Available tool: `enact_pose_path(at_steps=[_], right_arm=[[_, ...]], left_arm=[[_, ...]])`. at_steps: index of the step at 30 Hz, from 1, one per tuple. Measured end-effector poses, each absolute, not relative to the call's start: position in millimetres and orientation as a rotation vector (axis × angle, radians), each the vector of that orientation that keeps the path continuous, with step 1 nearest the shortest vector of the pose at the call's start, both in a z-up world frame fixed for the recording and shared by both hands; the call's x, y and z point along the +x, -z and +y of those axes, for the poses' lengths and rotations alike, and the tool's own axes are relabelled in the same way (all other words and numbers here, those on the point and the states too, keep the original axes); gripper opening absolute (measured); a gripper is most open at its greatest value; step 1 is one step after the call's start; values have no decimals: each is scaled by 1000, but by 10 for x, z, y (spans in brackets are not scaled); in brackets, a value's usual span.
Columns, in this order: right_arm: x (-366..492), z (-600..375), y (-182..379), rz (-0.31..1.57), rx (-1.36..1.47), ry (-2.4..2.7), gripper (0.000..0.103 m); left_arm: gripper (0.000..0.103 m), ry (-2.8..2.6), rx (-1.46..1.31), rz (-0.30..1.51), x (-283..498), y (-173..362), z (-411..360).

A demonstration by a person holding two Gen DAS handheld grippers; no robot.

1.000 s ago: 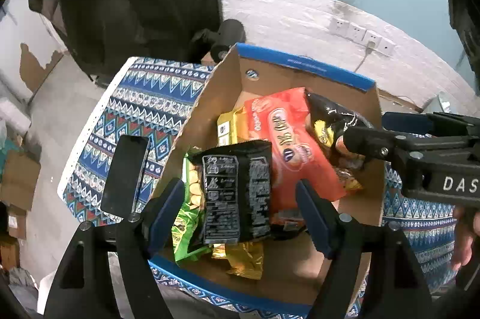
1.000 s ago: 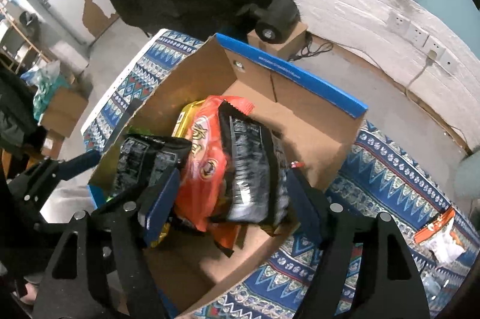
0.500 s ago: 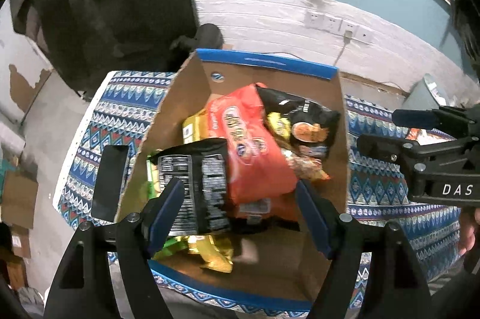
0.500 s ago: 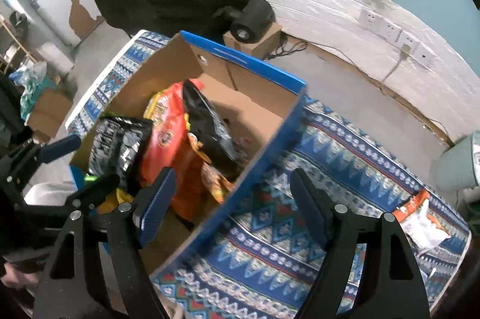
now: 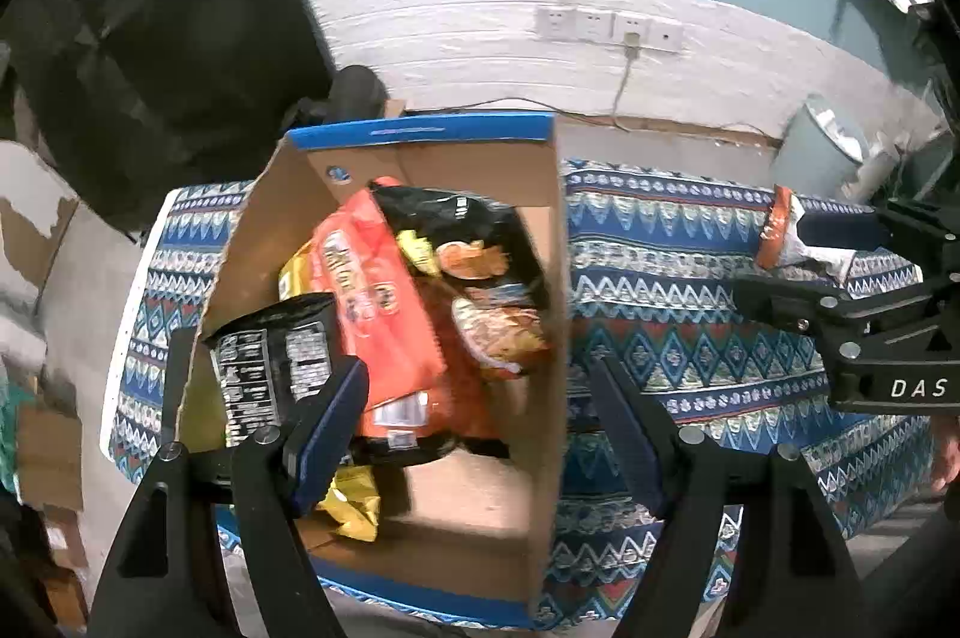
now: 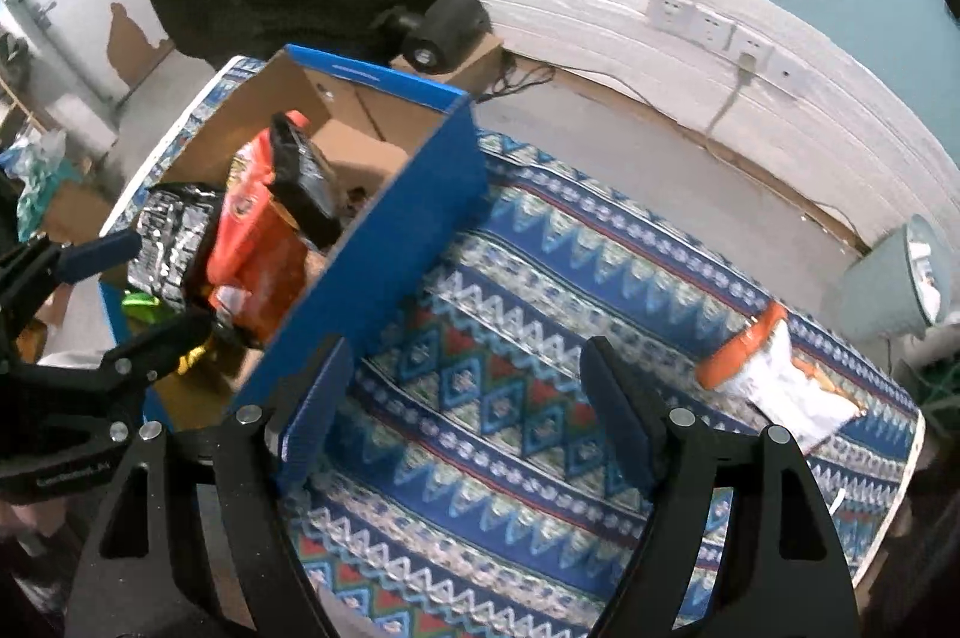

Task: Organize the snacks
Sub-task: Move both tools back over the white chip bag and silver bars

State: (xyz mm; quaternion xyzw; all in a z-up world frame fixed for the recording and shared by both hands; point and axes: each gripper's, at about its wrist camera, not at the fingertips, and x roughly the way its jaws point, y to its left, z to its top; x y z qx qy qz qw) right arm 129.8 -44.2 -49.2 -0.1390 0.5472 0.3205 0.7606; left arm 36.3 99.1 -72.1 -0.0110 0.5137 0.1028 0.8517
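Note:
A cardboard box (image 5: 546, 314) with blue rims stands on a patterned cloth and holds several snack bags: an orange one (image 5: 372, 302), a black one with food pictures (image 5: 468, 242), a black one back side up (image 5: 276, 356), a yellow one (image 5: 354, 506). My left gripper (image 5: 480, 428) is open above the box's near right part. My right gripper (image 6: 468, 422) is open and empty over the cloth, right of the box (image 6: 384, 242). An orange-and-white snack bag (image 6: 774, 380) lies on the cloth at the far right; it also shows in the left wrist view (image 5: 780, 230).
The blue patterned cloth (image 6: 540, 338) covers the table. A grey bin (image 6: 894, 278) stands beyond the table's right end. A black round device (image 6: 444, 32) sits on a small box behind the carton. A white wall with sockets (image 5: 606, 26) runs behind.
My right gripper has swung right, from over the box to over the cloth. My left gripper has shifted right, so the box now sits left in its view. Both stay open.

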Motion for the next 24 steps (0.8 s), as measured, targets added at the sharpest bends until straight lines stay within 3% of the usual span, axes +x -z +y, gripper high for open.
enact_pose_path(at_steps=[24], right_arm=[[1312, -1478, 647, 1212, -331, -569, 81]], left_arm=[[81, -93, 220, 1137, 620, 953, -95]])
